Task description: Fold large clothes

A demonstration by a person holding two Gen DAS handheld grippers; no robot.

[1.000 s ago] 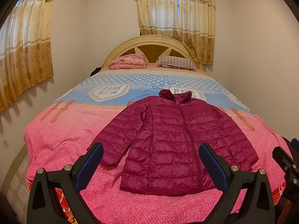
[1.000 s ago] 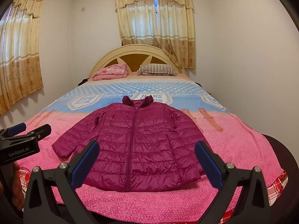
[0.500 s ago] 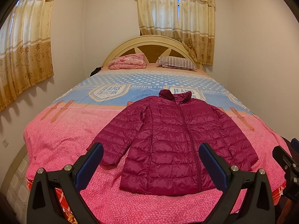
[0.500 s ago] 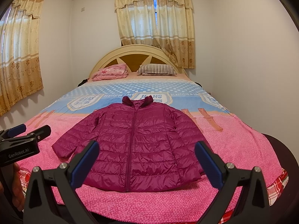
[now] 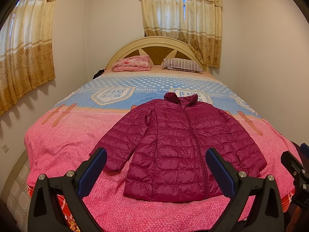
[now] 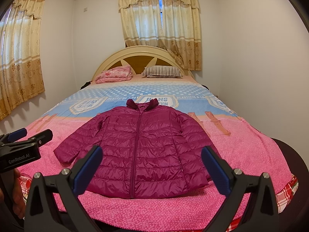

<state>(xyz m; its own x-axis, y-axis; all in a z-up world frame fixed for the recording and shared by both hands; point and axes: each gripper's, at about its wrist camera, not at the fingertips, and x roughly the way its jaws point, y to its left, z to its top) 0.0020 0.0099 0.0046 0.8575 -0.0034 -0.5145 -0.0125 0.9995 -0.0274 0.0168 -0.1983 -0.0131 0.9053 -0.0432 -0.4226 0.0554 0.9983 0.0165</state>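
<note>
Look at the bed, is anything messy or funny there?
Nothing stands out. The purple jacket lies flat and zipped on the bed, sleeves spread, and both grippers are open and off it.

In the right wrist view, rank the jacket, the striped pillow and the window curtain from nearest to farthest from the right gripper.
From the right gripper:
1. Jacket, spread flat just ahead.
2. Striped pillow, at the headboard, right of centre.
3. Window curtain, on the back wall behind the bed.
</note>
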